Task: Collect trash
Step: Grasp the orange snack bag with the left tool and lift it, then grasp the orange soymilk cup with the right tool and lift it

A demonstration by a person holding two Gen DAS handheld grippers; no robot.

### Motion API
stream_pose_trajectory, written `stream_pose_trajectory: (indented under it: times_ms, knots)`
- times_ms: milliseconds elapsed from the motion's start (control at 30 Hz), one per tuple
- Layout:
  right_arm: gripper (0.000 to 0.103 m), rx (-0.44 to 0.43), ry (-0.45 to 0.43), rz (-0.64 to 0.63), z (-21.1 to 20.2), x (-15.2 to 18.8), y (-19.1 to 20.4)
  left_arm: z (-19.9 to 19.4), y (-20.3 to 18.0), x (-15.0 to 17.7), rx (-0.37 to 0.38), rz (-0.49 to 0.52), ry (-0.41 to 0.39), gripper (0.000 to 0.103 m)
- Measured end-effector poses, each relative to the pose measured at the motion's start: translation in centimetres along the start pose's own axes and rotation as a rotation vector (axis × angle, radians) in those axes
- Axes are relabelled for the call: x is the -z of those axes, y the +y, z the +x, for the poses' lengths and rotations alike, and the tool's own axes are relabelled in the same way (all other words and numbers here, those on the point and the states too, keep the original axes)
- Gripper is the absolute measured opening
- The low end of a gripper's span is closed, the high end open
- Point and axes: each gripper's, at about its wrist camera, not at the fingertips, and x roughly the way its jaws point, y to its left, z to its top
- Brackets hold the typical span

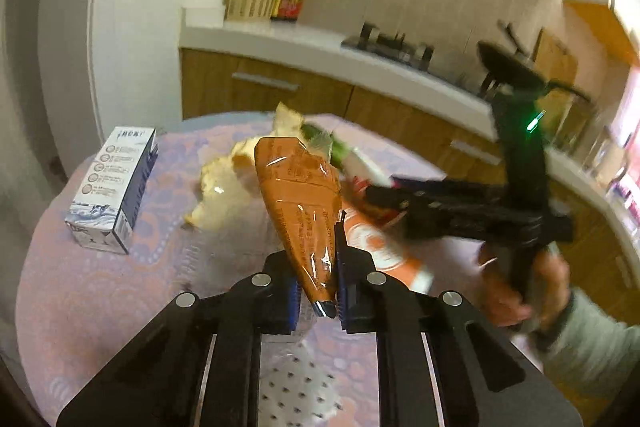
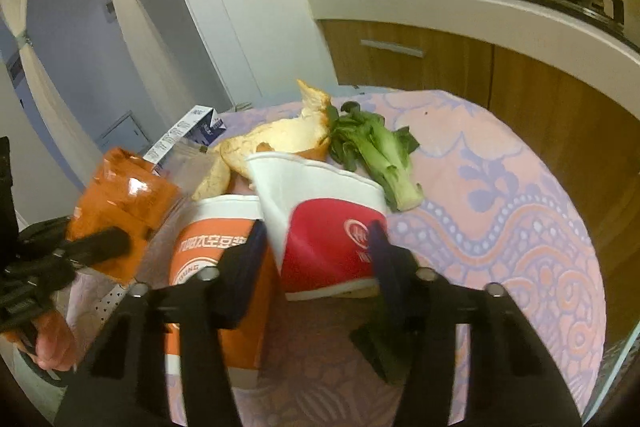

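Observation:
My left gripper [image 1: 318, 283] is shut on the lower end of an orange-brown plastic wrapper [image 1: 300, 195], which stands up above the table. The right wrist view has that wrapper [image 2: 124, 195] at the left edge, in the left gripper's dark fingers [image 2: 96, 247]. My right gripper [image 2: 316, 247] has its pads against both sides of a squashed red paper cup [image 2: 320, 239] lying on its side. An orange paper cup [image 2: 208, 247] lies just to the left of it. A person's hand [image 1: 520, 291] holds the right gripper [image 1: 380, 193].
On the pink patterned tablecloth [image 2: 500, 227] lie pale fruit peel [image 2: 280, 139], a bok choy [image 2: 380, 155] and a blue-and-white carton [image 1: 112, 187]. A clear dotted bag [image 1: 296, 383] lies under my left gripper. A kitchen counter [image 1: 280, 35] runs behind the table.

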Motion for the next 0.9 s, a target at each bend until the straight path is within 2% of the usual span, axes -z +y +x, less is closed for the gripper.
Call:
stream_pose_trajectory:
  times_ms: [133, 233, 333, 433, 500, 567, 600, 633, 767, 833, 900]
  knots:
    - [0.034, -0.022, -0.027, 0.01, -0.7, 0.0, -0.2, -2.0, -0.2, -0.3, 0.005, -0.021, -0.043, 0.01]
    - [0.033, -0.059, -0.032, 0.056, -1.1, 0.0, -1.1, -3.4, -0.7, -0.5, 0.024, -0.02, -0.065, 0.01]
    - [0.033, -0.064, -0.038, 0.098, -1.8, 0.0, -2.0, -4.3, -1.7, -0.6, 0.008, 0.002, -0.083, 0.01]
    - [0.033, 0.003, -0.047, 0.107, -3.3, -0.4, -2.3, -4.7, -2.2, -0.5, -0.004, 0.012, -0.086, 0.01]
    - [0.033, 0.086, -0.043, 0.088, -4.3, -0.8, -2.3, -4.8, -2.1, -0.5, -0.008, 0.009, -0.086, 0.01]
    - [0.033, 0.17, -0.01, 0.082, -4.7, -1.3, -2.6, -4.9, -1.9, -0.3, -0.007, -0.001, -0.088, 0.01]
    - [0.033, 0.199, 0.034, 0.073, -4.1, -1.6, -2.9, -5.0, -1.9, -0.3, -0.003, -0.005, -0.09, 0.01]
    - [0.038, 0.198, 0.062, 0.068, -3.6, -1.7, -3.1, -5.0, -1.8, -0.3, 0.0, -0.008, -0.091, 0.01]
    - [0.038, 0.09, 0.094, 0.112, -2.1, -3.1, -4.8, -4.8, -1.3, 0.0, 0.015, -0.033, -0.089, 0.01]
    - [0.035, 0.049, 0.101, 0.151, -1.8, -3.3, -5.7, -4.8, -0.9, -0.1, 0.035, -0.053, -0.087, 0.01]
    - [0.028, 0.009, 0.085, 0.172, -2.2, -3.1, -6.0, -5.3, 0.0, 0.0, 0.113, -0.099, -0.098, 0.01]
